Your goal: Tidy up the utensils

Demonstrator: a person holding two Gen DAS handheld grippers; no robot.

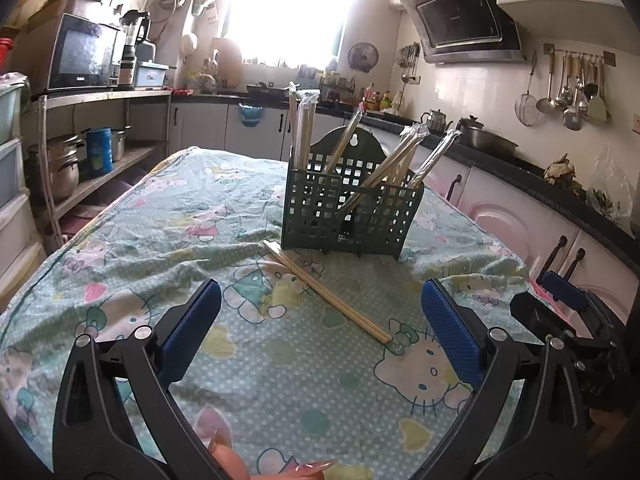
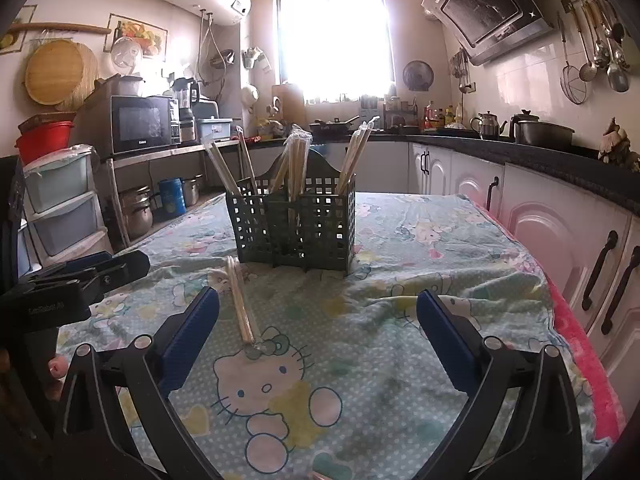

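Left claw (image 1: pixel 320 328) spread wide, empty, low over tabletop (image 1: pixel 120 240); wrapped chopsticks pair (image 1: pixel 326 292) lies btwn its fingers, just ahead; right claw (image 2: pixel 318 332) also released, pair near its left finger; green utensil basket (image 1: pixel 352 216) w/ more chopsticks stands beyond.

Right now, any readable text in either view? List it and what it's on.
"LeRobot.AI", roughly, small and partly unclear: on the left hand-held gripper body, right wrist view.
Microwave brand: too small to read.
Range hood logo: blurred.
Blue can label: unreadable.
Tablecloth: cartoon prints, no words.
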